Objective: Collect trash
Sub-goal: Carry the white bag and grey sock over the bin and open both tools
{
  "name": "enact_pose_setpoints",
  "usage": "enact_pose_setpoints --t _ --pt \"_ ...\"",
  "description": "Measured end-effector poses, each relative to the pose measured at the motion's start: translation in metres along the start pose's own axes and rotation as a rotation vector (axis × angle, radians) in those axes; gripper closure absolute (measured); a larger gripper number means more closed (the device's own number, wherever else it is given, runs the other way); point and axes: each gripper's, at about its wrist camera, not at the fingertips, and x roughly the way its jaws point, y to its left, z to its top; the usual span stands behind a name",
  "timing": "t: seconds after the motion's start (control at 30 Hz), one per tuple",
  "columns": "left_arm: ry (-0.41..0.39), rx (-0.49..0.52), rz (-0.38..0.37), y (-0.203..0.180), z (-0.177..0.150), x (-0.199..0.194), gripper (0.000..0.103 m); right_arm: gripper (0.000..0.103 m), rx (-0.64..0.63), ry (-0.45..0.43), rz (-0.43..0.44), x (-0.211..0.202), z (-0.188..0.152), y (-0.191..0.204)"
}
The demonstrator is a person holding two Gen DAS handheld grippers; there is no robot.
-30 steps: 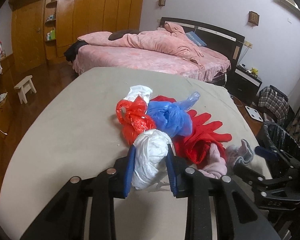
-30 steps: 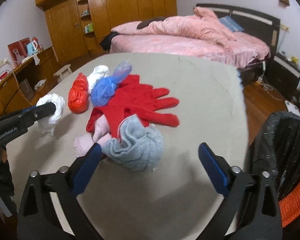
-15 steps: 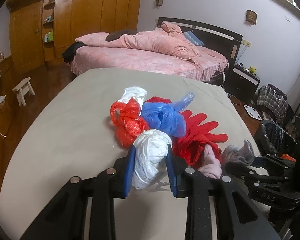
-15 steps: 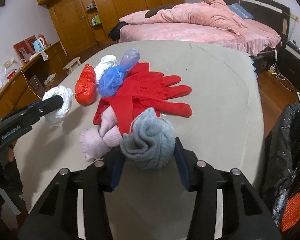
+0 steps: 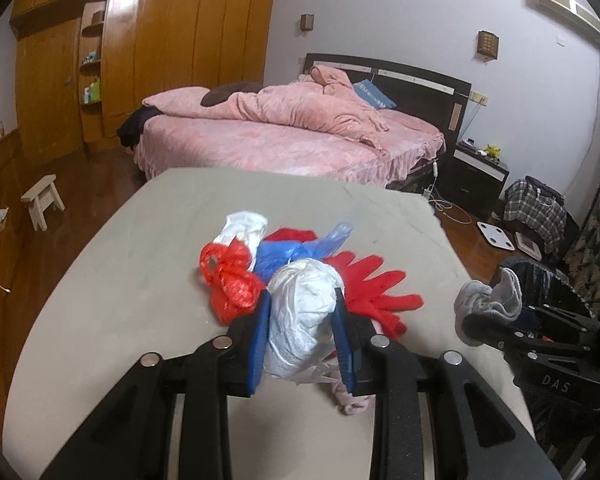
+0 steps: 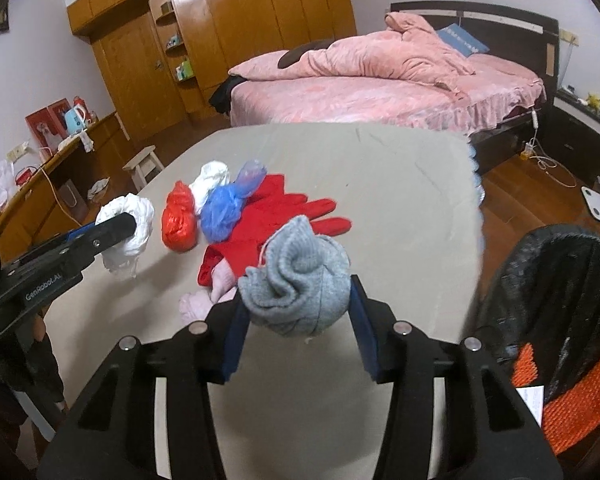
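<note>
1. Bedroom with a wooden wardrobe (image 5: 172, 48) and a pink bed (image 5: 284, 136) behind a beige table (image 5: 112, 280).
2. Left gripper (image 5: 302, 334) pinches a white bag (image 5: 304, 320).
3. Right gripper (image 6: 296, 320) has just closed and clamps a grey sock (image 6: 300, 276), beside a black bin (image 6: 556, 280).

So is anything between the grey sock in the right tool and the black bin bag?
Nothing visible. The right tool holds the grey sock above the table; the black bin bag sits open just past the table's right edge, with only clear space between.
</note>
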Motion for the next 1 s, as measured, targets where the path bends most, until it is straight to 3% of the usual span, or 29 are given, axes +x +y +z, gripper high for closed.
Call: enact_pose_setpoints --t 0.43,1.0 --pt "-0.037 0.051 -0.078 -0.046 0.011 -0.011 0.073 0.057 0.050 -0.065 -0.059 -0.048 0.003 -0.029" --pt "0.012 0.167 -0.286 -0.148 0.003 -0.004 0.073 0.057 0.174 -0.115 -0.266 -0.116 -0.033 -0.114"
